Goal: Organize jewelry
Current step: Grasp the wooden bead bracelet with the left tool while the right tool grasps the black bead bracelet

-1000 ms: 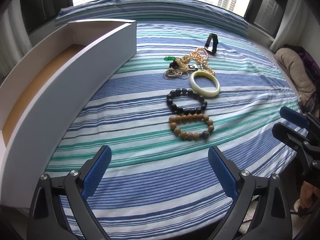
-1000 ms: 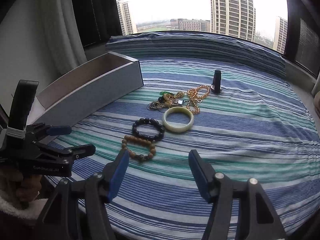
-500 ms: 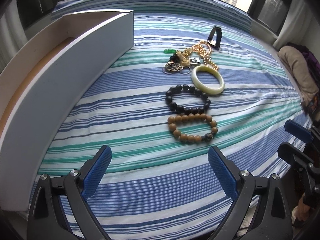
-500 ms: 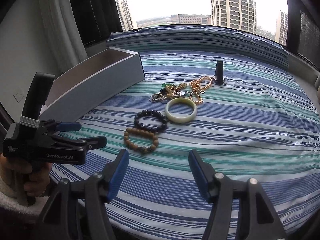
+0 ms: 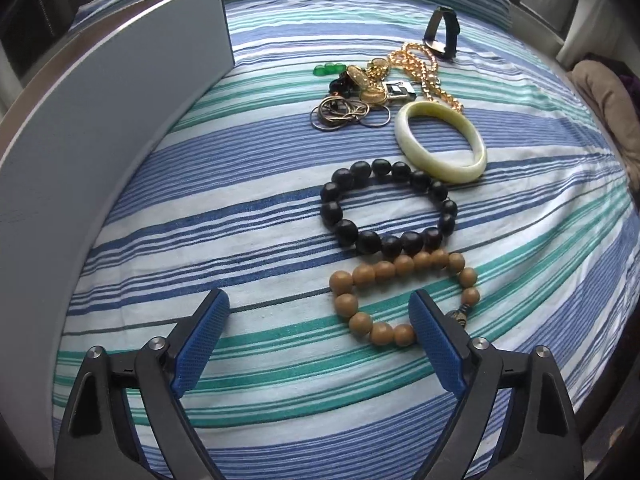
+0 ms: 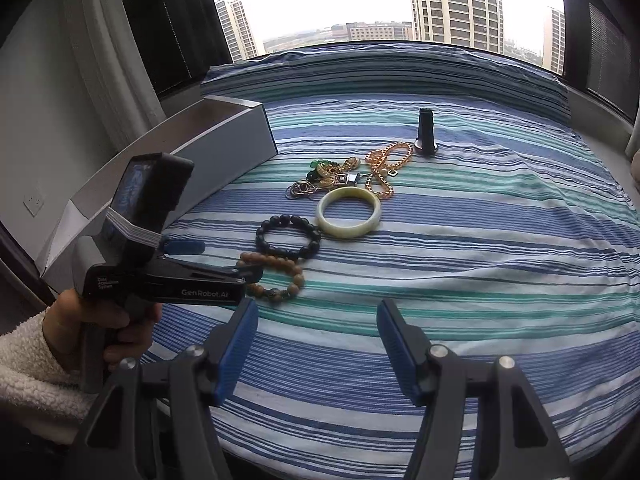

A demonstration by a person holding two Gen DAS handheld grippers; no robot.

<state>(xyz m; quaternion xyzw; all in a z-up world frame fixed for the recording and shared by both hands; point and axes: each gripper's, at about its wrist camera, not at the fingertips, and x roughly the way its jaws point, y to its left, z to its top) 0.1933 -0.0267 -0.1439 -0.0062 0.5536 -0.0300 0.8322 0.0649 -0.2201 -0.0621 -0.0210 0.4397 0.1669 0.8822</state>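
Note:
On the striped bedsheet lie a brown wooden bead bracelet (image 5: 404, 272) (image 6: 296, 280), a black bead bracelet (image 5: 332, 212) (image 6: 264, 236), a pale jade bangle (image 5: 440, 168) (image 6: 348, 230), a gold chain (image 5: 424, 68) (image 6: 384, 160) and thin rings (image 5: 340, 114). My left gripper (image 5: 318, 300) (image 6: 228, 260) hovers low over the brown bracelet, its jaws closing. Its right finger covers the bracelet's near edge, and neither pad presses on the beads. Nearer the bed's front edge, my right gripper (image 6: 317, 308) stands open with nothing in it.
A long grey open box (image 5: 120, 100) (image 6: 224, 152) runs along the left side of the bed. A black watch (image 5: 442, 36) (image 6: 425, 132) stands behind the jewelry pile. A hand in a fleecy white sleeve (image 6: 24, 372) holds the left gripper. Windows lie beyond.
My left gripper has moved forward and down to the brown bracelet, and its jaws have narrowed slightly. The right gripper has stayed put.

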